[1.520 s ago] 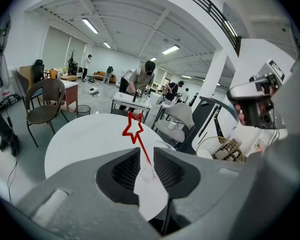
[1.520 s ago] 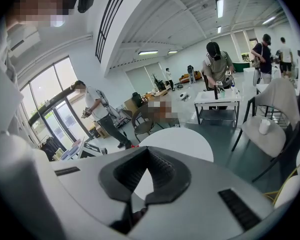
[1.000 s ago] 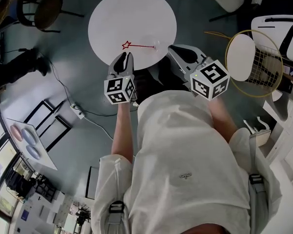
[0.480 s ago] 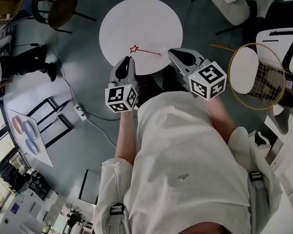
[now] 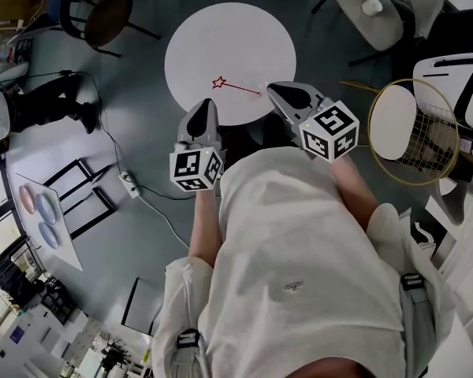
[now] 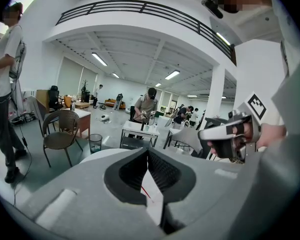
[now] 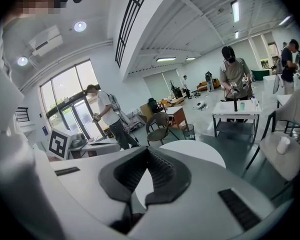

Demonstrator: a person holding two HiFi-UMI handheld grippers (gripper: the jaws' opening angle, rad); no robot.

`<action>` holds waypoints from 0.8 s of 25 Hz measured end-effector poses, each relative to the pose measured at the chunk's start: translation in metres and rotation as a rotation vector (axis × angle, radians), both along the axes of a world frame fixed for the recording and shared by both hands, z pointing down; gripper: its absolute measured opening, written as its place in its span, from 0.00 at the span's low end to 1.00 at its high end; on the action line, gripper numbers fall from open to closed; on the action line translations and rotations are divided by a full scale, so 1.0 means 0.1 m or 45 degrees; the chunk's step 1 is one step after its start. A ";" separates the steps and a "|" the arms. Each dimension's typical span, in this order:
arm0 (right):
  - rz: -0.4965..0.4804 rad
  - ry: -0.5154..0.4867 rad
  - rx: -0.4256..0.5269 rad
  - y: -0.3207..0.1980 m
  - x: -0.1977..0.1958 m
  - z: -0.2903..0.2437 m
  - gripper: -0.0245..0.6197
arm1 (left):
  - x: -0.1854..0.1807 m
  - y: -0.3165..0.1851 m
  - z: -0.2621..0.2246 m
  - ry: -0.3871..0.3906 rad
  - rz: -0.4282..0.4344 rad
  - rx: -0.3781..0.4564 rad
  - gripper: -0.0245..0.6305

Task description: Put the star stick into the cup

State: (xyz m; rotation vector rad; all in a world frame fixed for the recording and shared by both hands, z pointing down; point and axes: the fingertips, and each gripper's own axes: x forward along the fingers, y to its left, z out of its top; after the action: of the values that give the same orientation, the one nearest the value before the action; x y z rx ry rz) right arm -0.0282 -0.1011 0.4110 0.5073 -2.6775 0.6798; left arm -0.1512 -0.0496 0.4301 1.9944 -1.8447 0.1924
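Not started | star stick [image 5: 238, 88] flat on worktop [image 5: 221, 38], near its 5 o'clock edge | cup not made out | L gripper [image 5: 206, 105], R gripper [image 5: 273, 88]: fingers closed, empty.

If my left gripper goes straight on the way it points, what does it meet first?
Likely the near edge of the round white table, with the thin red star stick just beyond; how high the left gripper sits over it is unclear.

Left claw [image 5: 205, 105], right claw [image 5: 277, 88]: both closed.
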 end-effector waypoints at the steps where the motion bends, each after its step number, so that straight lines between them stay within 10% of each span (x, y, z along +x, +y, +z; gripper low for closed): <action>1: -0.003 0.001 0.000 0.01 0.01 0.01 0.05 | 0.01 0.02 -0.01 0.002 -0.002 0.001 0.06; 20: -0.018 0.021 -0.098 0.29 0.05 0.28 0.05 | 0.18 0.41 -0.05 -0.025 -0.009 -0.031 0.05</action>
State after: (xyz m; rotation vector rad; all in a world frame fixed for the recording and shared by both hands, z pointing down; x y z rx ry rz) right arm -0.0235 -0.0719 0.4389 0.4714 -2.6251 0.7683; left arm -0.1335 -0.0084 0.4250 1.9756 -1.8526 0.2324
